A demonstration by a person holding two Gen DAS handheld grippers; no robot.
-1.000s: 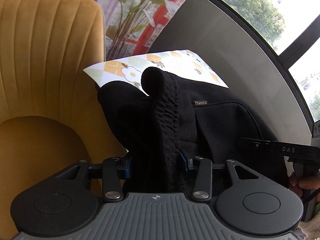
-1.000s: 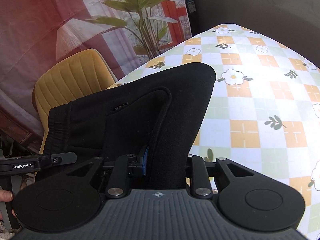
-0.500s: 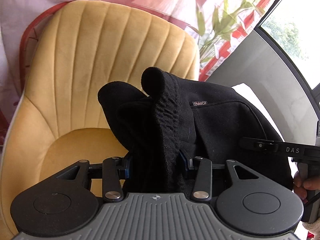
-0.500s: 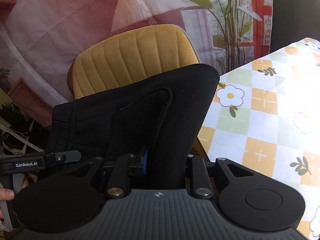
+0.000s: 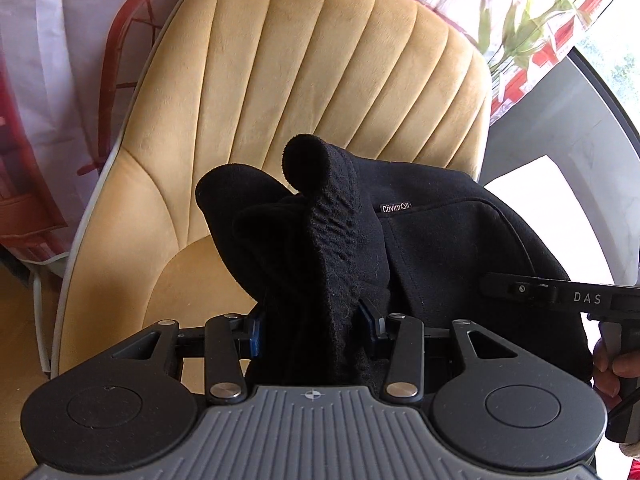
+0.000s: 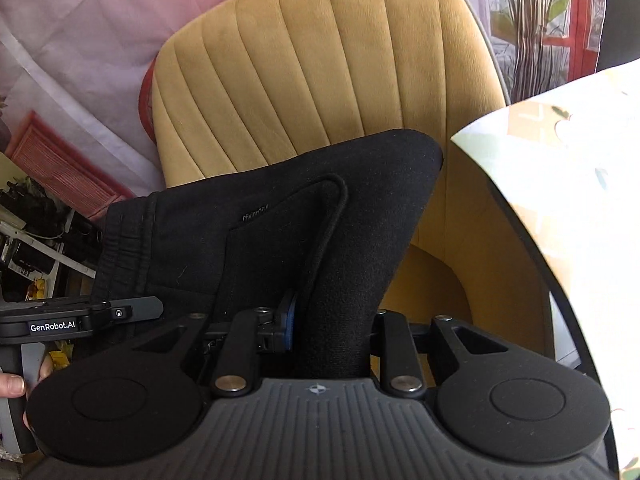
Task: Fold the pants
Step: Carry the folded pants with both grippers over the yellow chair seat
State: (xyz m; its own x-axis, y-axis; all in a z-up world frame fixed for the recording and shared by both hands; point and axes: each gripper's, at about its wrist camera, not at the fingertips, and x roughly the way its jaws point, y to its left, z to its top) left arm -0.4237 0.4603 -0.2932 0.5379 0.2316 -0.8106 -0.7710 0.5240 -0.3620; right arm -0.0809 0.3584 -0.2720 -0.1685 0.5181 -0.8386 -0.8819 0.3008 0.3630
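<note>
Left wrist: chair replaced table | both fingers pinching pants

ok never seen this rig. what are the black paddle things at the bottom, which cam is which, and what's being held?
There is no robot here. A person holds a two-finger gripper in each hand, and each gripper carries a fisheye camera that looks forward along its fingers. The black and grey shapes at the bottom of each picture are that gripper's own body and linkages.

One picture is from the left gripper, the other from the right gripper. Each view also catches the other gripper at its edge, with part of the hand that holds it.

Both grippers are shut on the same black pants, which hang between them in the air. The left one pinches bunched fabric at the ribbed waistband, the right one a smoother fold.

Behind the pants stands a yellow chair. The table with its patterned cloth shows only at the right edge, and nothing is visible on that part.
</note>
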